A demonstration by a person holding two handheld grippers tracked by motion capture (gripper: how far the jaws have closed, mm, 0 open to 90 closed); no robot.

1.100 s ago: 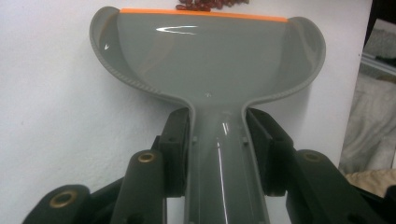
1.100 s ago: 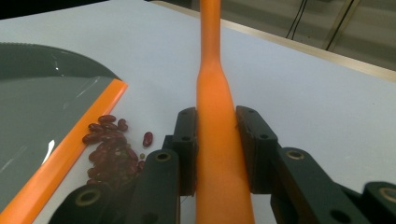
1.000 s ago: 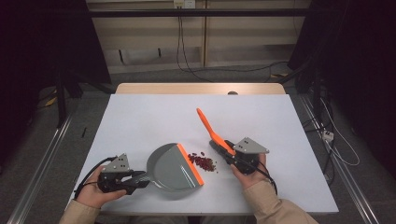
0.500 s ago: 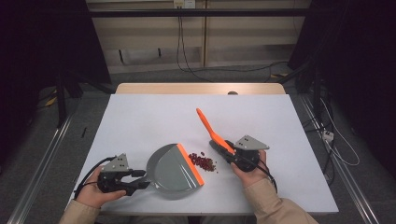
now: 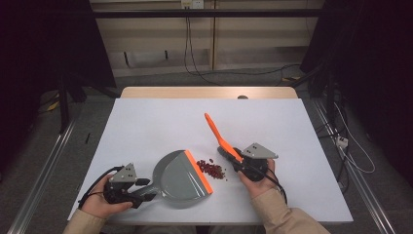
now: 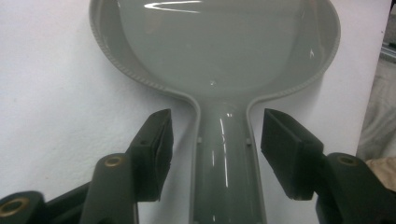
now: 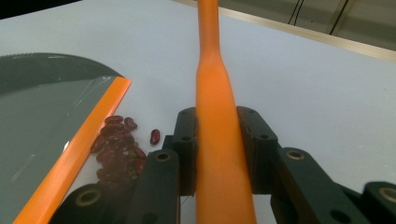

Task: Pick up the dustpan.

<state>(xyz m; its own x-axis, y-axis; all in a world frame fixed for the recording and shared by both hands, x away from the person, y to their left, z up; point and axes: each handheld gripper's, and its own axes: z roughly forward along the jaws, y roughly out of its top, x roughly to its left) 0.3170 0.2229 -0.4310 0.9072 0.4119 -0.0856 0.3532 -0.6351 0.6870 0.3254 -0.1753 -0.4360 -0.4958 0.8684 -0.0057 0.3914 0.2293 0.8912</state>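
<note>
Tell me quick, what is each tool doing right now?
Left tool: open; its jaws have just been opening and stand apart from the grey dustpan handle between them.
Right tool: shut on the orange brush handle.

On the white surface [image 5: 146, 122] the dustpan [image 5: 178, 178] lies flat just ahead of my left hand-held gripper [image 5: 146, 190]; beans [image 5: 212, 169] lie piled just left of my right hand-held gripper [image 5: 234, 158].

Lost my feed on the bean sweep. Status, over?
Left gripper just opened, dustpan handle loose between its jaws. Right gripper shut on orange brush. Beans piled at dustpan lip; nothing blocking.
</note>
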